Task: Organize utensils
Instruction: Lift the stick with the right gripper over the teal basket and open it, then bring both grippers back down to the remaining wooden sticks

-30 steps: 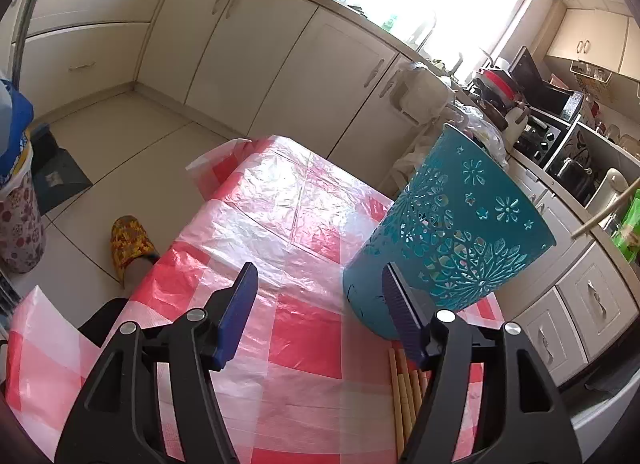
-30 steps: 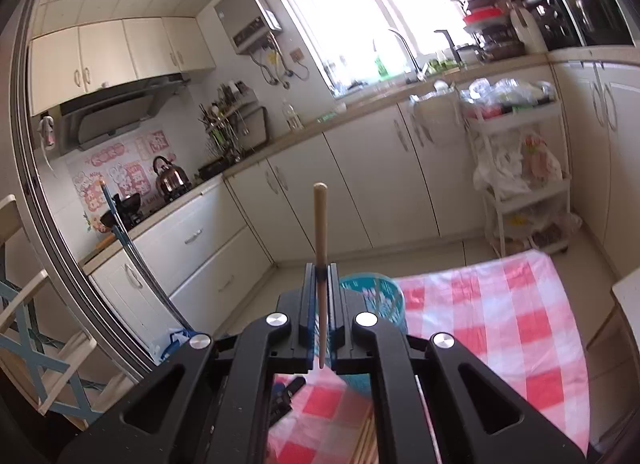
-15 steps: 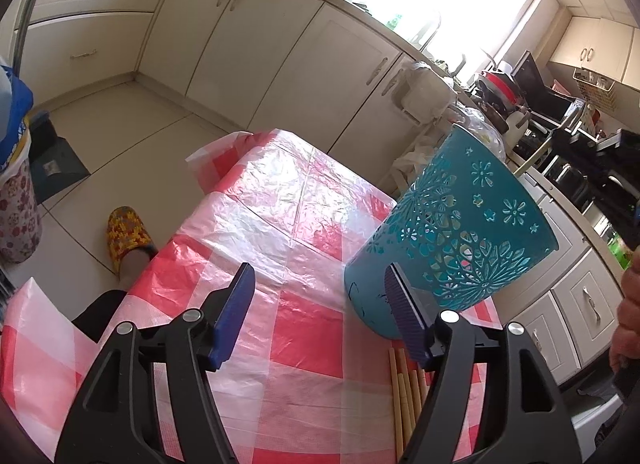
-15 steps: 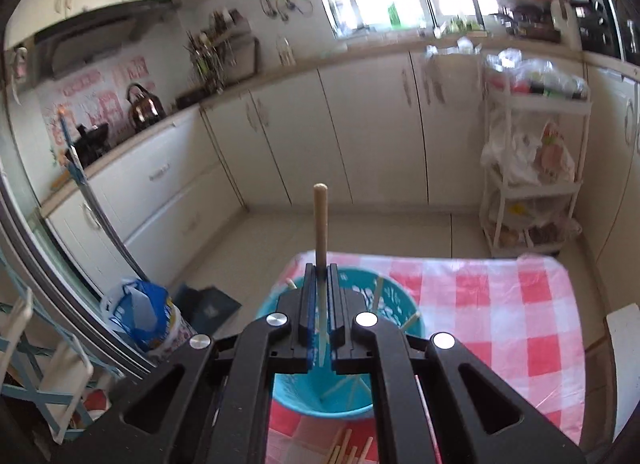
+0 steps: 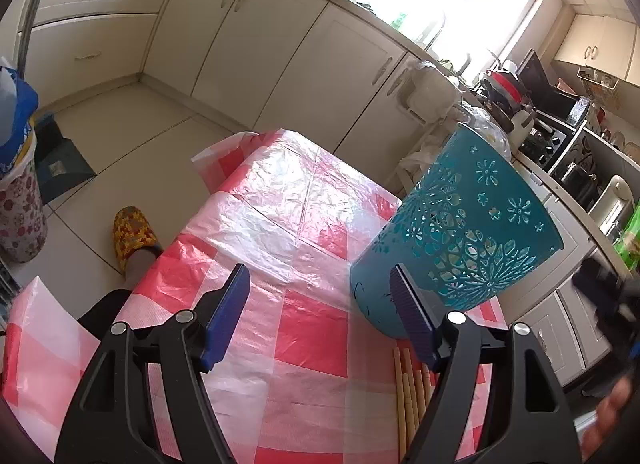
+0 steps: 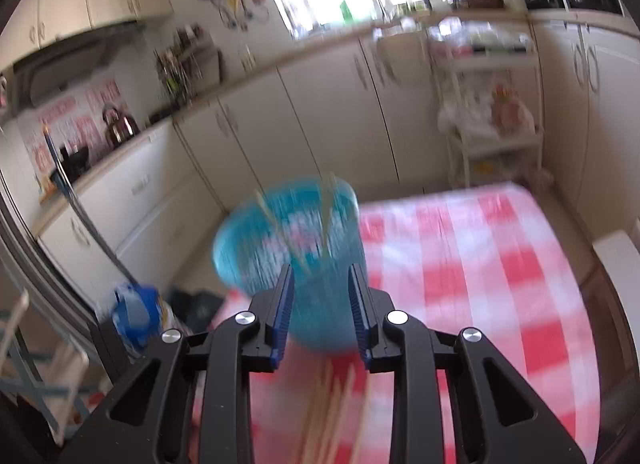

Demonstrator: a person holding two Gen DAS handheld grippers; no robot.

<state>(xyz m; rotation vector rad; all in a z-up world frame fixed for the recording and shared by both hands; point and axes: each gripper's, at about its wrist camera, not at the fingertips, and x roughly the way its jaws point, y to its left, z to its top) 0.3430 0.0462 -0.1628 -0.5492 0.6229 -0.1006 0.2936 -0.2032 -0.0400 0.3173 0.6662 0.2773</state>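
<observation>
Left fingers: the left gripper (image 5: 320, 316) stands wide apart with nothing between its blue pads, as it did a second ago. It hangs over the checked tablecloth (image 5: 280, 224), its right pad just beside the foot of the basket.

Right fingers: the right gripper (image 6: 322, 314) is now parted and empty. A second ago, and half a second ago too, it was pinched shut on a single upright wooden chopstick.

What changed: the stick has left the right gripper. The picture has gone blurred, which points to fast motion of that hand, and the basket sits further off than it did half a second ago.

Teal basket: the perforated teal basket (image 5: 460, 240) stands on the cloth and leans in the fisheye view. From the right wrist, a few pale sticks (image 6: 326, 208) poke up out of its mouth.

Where the released stick went: most likely into the basket, judging by the sticks in it, though the blur keeps me from picking it out.

Loose chopsticks: a bunch of loose chopsticks (image 5: 408, 388) lies flat on the cloth just beside the basket's foot.

Meaning for the task: one drop looks done, and the bunch on the table is still to be moved.
</observation>
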